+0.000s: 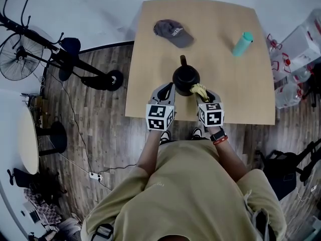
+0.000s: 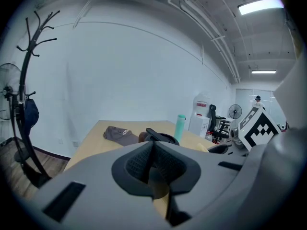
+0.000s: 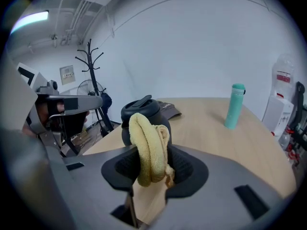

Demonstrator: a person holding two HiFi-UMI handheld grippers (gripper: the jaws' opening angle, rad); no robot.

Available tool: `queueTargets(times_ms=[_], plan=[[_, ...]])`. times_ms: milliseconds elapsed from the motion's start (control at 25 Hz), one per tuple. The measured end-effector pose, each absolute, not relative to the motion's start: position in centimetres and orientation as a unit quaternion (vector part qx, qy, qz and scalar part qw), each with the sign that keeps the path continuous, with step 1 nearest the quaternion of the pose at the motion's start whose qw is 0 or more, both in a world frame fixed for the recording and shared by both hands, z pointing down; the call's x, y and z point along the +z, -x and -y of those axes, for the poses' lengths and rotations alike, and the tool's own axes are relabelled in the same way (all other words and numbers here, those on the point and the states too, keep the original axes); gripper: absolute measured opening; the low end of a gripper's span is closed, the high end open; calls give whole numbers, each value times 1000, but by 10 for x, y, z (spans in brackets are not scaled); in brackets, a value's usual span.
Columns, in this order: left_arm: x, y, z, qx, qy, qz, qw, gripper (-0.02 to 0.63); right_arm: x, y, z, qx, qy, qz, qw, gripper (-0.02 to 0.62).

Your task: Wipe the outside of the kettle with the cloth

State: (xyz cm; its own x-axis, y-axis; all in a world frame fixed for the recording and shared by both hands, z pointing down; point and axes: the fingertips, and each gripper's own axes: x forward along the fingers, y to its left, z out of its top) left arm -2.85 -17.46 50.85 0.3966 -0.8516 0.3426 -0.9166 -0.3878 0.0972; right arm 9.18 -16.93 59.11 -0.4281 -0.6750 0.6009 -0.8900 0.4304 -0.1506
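The table (image 1: pixel 225 79) has bare wood to both sides of the kettle (image 1: pixel 186 78), which stands about midway across and close to the near edge. The cap (image 1: pixel 173 33) lies well apart at the far left, and the teal bottle (image 1: pixel 242 43) lies well apart at the far right. Off the table's left side, a fan (image 1: pixel 15 56) and a coat rack (image 1: pixel 60 54) occupy the floor. My left gripper (image 1: pixel 168 88) sits just beside the kettle's near-left side. In the left gripper view its jaws are pressed together with nothing between them. My right gripper (image 1: pixel 204 93) sits at the kettle's near-right side. Its jaws are clamped on the yellow cloth (image 3: pixel 149 147), which stands up out of them in a folded roll. In the head view the cloth (image 1: pixel 199 90) lies against or just beside the kettle's wall; I cannot tell whether it makes contact. I also cannot tell whether the left gripper touches the kettle. In both gripper views my own jaws cover the kettle's lower body, so only its lid and upper part show. A dark part projects from the kettle toward the far edge; I cannot tell whether it is a spout or a handle.
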Motion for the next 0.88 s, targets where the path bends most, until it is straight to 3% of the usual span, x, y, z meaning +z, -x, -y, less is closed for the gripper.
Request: queueTargets(times_ms=[880], plan=[[504,45,176,132,-819,542,131,25,603,-113,250,220,-493,807,240,147]])
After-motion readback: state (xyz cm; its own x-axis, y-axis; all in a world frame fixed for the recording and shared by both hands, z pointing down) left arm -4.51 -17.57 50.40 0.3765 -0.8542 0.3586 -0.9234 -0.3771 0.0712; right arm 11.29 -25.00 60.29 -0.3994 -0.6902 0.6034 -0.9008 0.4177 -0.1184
